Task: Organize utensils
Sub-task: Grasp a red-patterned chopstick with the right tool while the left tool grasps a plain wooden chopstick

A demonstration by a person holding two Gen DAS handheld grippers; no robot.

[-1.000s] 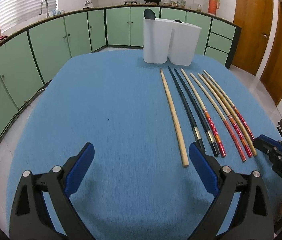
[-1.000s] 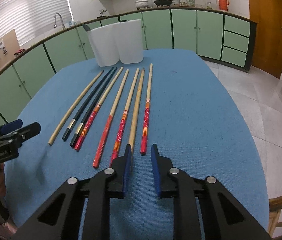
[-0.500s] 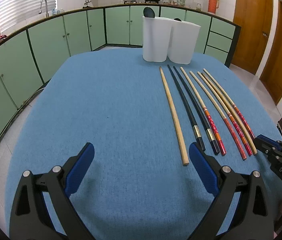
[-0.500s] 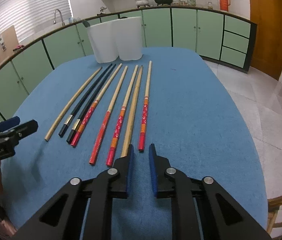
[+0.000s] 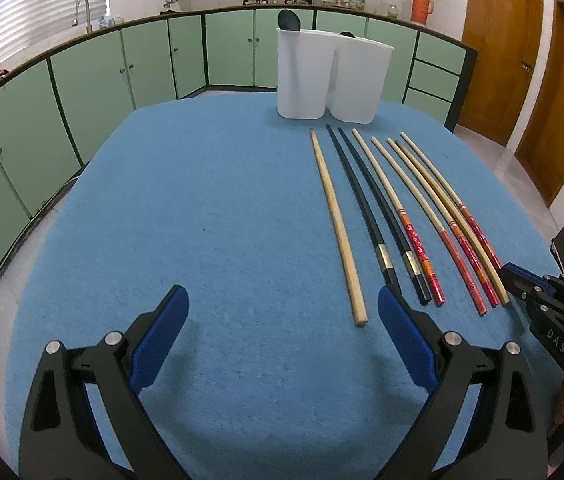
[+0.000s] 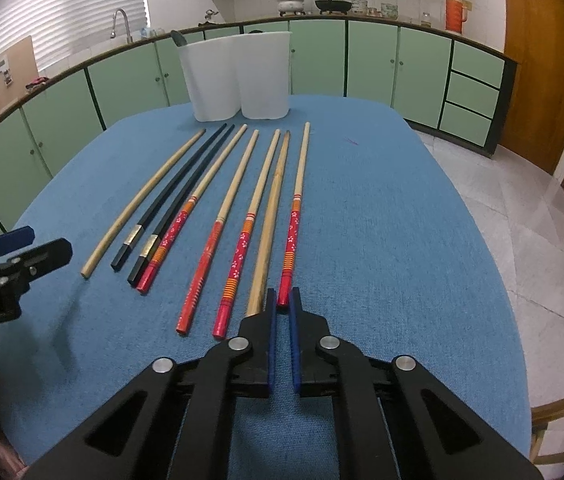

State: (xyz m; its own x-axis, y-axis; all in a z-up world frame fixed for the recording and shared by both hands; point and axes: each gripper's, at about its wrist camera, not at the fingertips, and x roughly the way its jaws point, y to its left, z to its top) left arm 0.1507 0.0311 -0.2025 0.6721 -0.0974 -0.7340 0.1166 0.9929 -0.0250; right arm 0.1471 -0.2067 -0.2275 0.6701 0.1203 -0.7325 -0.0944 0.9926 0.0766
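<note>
Here, eight chopsticks [image 6: 238,200] are laid side by side on the blue table [image 6: 402,240], before the white holder [image 6: 238,76]. The left gripper [image 5: 282,312] is held wide apart; the right gripper's [image 6: 281,300] jaws are nearly together around the rightmost red chopstick's [image 6: 292,240] end.

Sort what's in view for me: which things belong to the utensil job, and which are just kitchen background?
Job:
chopsticks in a row on the blue table
white holder
right claw, nearly closed by the rightmost red chopstick
left claw, open

Background:
orange thermos
pots
faucet
</note>
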